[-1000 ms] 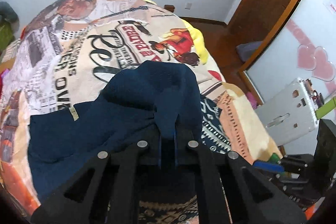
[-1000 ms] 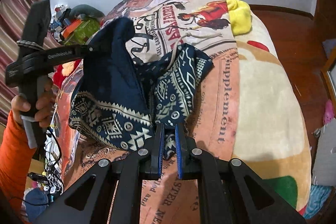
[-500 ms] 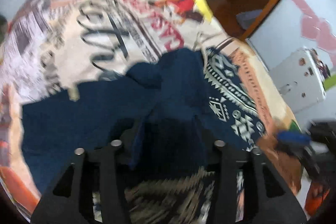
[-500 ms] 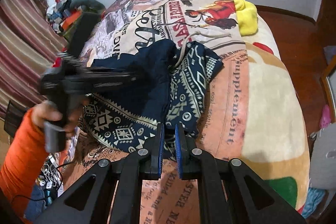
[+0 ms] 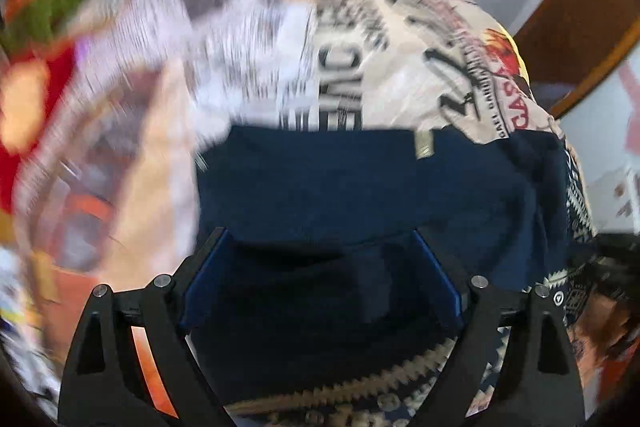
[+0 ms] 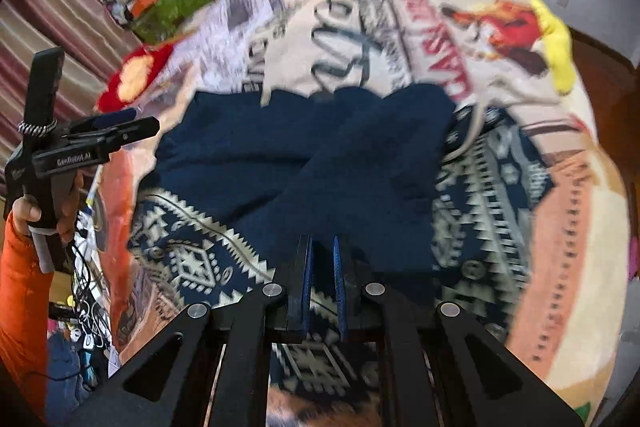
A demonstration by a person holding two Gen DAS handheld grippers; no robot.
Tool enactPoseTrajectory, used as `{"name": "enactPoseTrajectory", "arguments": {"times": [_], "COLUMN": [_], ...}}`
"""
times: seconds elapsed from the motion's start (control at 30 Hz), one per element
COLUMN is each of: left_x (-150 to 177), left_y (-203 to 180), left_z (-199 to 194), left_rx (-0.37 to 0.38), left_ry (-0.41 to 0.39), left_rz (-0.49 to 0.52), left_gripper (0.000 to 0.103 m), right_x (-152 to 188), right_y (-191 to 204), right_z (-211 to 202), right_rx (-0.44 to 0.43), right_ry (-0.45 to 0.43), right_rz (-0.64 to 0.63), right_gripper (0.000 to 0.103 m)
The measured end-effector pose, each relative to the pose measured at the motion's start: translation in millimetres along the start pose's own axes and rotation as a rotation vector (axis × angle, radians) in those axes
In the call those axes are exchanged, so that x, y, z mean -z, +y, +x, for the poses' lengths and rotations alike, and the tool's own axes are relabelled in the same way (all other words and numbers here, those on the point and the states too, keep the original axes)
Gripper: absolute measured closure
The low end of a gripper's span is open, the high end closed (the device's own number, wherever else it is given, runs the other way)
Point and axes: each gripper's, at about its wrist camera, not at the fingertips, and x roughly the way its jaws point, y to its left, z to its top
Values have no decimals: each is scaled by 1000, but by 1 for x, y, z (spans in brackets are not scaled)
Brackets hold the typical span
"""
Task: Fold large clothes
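Navy fleece, the plain inner side of a dark-blue patterned garment (image 6: 320, 163), now lies spread flat over the printed blanket on the bed (image 6: 580, 227), roughly midway across it, where a second ago it was bunched up and lifted between the two tools. The left gripper (image 5: 320, 275) has let go: its jaws are opening wide, with cloth lying below and between the blue pads but no longer pinched, and in the right wrist view that tool sits off past the bed's left edge, held in a hand with an orange sleeve (image 6: 24, 307). The right gripper (image 6: 322, 287) has its jaws closed; they hang over the garment's near patterned hem, and whether a thin fold is caught between them I cannot tell, though no cloth shows between the pads. Both views are smeared by motion. My reading is that one fold has just been laid down: the plain side has been turned over the geometric print, which shows along the near and right borders. Next would likely come smoothing, or picking a fresh edge for a further fold
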Motion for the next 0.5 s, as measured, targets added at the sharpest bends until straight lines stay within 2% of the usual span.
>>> {"name": "enactPoseTrajectory", "arguments": {"times": [0.07, 0.1, 0.23, 0.27, 0.3, 0.4, 0.5], "left_x": [1, 1, 1, -1, -3, -6, -11], "left_y": [6, 7, 0, -2, -3, -2, 2], "left_z": [24, 36, 58, 57, 55, 35, 20], "left_rx": [36, 37, 2, -32, -60, -72, -135], "left_ry": [35, 46, -5, -35, -54, -139, -197], "left_rz": [-37, -40, -47, -47, -41, -33, -34], "left_gripper": [18, 25, 46, 64, 75, 86, 94], "right_x": [-2, 0, 5, 6, 8, 11, 16], "right_y": [1, 2, 9, 12, 14, 15, 11], "right_z": [23, 32, 41, 41, 40, 39, 36], "right_rx": [23, 37, 71, 87, 98, 124, 231], "right_ry": [56, 77, 76, 75, 73, 69, 62], "right_rz": [-8, -11, -93, -130, -153, -173, -198], "right_gripper": [96, 96, 96, 96, 96, 96, 96]}}
